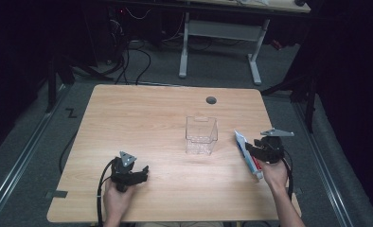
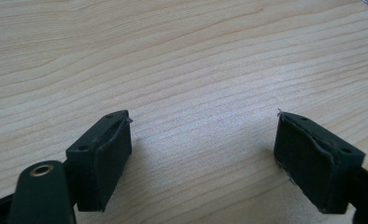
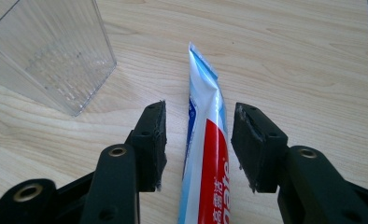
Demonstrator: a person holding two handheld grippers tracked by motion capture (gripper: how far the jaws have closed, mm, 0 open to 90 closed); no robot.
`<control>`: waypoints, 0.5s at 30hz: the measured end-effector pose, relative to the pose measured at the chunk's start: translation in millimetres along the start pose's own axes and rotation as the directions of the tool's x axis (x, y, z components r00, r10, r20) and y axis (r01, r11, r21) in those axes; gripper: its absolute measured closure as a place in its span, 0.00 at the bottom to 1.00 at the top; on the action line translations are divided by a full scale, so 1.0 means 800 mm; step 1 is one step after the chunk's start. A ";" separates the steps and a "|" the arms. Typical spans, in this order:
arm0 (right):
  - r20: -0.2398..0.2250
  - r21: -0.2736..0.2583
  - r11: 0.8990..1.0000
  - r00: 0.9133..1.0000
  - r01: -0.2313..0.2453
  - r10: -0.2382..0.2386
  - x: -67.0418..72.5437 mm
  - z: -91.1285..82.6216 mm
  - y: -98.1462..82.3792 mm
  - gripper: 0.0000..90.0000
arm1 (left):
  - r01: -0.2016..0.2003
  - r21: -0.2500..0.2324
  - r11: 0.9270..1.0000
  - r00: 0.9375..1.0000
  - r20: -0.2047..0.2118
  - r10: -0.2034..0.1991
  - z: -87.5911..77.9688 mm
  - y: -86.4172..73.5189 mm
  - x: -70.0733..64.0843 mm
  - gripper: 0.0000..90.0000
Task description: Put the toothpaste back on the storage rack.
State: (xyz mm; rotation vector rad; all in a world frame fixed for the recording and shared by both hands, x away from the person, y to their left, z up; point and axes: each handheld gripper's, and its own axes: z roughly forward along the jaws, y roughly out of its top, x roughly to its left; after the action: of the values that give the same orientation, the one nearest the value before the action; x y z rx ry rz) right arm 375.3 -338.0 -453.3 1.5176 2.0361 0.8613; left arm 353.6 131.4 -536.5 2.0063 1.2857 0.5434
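The right gripper (image 3: 198, 140), held low and angled over the table (image 1: 142, 118), straddles the tube (image 3: 205, 154) with jaws half open, pads not touching it.

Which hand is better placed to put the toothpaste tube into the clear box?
The right. The right gripper already has the toothpaste tube between its fingers, and the clear box stands near it. The left gripper is open over bare table, farther from the box.
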 end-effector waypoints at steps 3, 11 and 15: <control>0.009 0.026 1.000 1.000 0.007 -0.008 -0.001 0.006 0.005 0.60 | 0.000 0.000 1.000 1.000 0.000 0.000 0.000 0.000 0.000 0.22; 0.028 0.052 0.998 0.999 0.029 -0.031 -0.001 0.016 0.021 0.58 | 0.000 0.000 1.000 1.000 0.000 0.000 0.000 0.000 0.000 0.22; 0.032 0.061 0.998 0.999 0.034 -0.036 -0.001 0.022 0.027 0.58 | 0.000 0.000 1.000 1.000 0.000 0.000 0.000 0.000 0.000 0.22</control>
State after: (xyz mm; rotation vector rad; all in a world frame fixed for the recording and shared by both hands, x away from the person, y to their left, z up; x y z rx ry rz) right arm 401.9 -330.4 -449.8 1.5137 2.0759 0.7619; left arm 353.6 131.4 -536.5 2.0063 1.2856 0.5433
